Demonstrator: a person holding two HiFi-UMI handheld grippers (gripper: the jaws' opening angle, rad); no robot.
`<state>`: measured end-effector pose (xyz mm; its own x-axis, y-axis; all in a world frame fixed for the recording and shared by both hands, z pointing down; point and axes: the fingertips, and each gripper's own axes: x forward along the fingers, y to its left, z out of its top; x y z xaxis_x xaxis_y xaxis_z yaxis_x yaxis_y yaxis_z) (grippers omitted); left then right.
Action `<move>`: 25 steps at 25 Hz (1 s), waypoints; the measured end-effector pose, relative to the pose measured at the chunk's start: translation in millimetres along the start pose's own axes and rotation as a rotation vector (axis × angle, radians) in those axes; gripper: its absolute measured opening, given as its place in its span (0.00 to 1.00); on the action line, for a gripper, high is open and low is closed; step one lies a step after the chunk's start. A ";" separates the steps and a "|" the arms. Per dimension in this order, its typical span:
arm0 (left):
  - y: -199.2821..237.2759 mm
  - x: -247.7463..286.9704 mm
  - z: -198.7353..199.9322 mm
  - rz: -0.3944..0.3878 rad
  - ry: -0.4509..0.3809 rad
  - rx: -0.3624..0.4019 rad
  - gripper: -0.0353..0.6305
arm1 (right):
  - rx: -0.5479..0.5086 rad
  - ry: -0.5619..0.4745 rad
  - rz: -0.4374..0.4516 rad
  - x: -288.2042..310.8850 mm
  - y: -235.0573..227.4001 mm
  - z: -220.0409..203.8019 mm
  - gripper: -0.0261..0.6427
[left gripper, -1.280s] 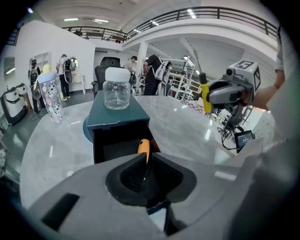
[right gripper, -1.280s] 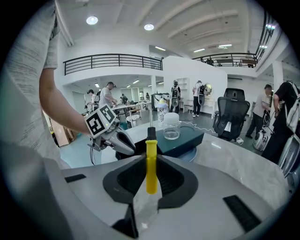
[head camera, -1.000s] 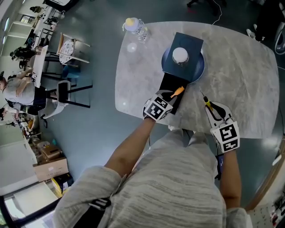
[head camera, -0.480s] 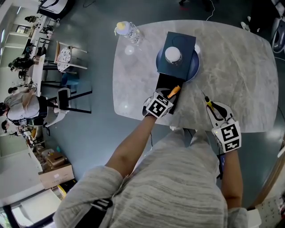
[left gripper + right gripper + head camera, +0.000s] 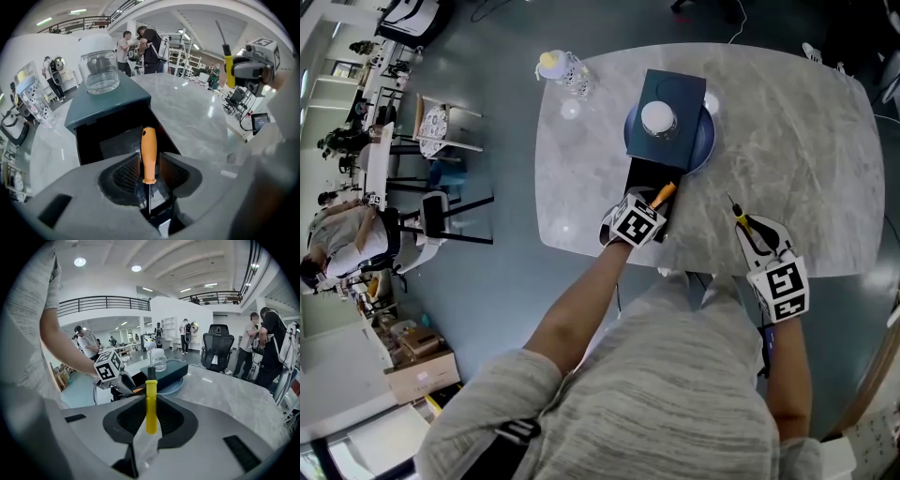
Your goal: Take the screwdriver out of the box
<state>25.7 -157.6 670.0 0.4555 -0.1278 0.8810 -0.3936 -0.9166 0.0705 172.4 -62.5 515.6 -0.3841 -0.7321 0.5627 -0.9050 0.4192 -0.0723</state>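
Overall, a pale marble table fills the head view, with the person's grey sleeves below it. Toward its far side a dark blue box stands on a round blue plate. The box's black drawer is pulled open toward the person. A clear water bottle stands near the table's far left edge, well apart from the box. A glass jar with a white lid sits on top of the box.

The left gripper points steeply down at the drawer. Its jaws are opening, and the orange-handled screwdriver lies between them with a narrow gap on each side. Its handle reaches out over the drawer and its thin shaft runs back toward the gripper. Whether it rests on the drawer floor I cannot tell.

The right gripper hangs over the near table edge, apart from the box, clamped on a yellow-handled screwdriver whose shaft sticks out past the jaws.
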 end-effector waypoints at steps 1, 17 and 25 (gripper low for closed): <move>0.0 1.3 -0.5 0.000 0.007 0.002 0.25 | 0.000 0.000 -0.001 -0.3 -0.6 -0.2 0.14; 5.4 19.5 1.5 0.058 0.081 0.076 0.26 | 0.010 0.011 -0.003 3.8 -9.4 -1.1 0.14; 6.3 17.7 2.8 0.060 0.076 0.057 0.23 | -0.004 0.009 0.014 9.6 -9.9 6.8 0.14</move>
<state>33.4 -166.7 684.8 0.3699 -0.1563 0.9158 -0.3713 -0.9285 -0.0085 176.4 -77.3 516.1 -0.3951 -0.7210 0.5692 -0.8987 0.4317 -0.0770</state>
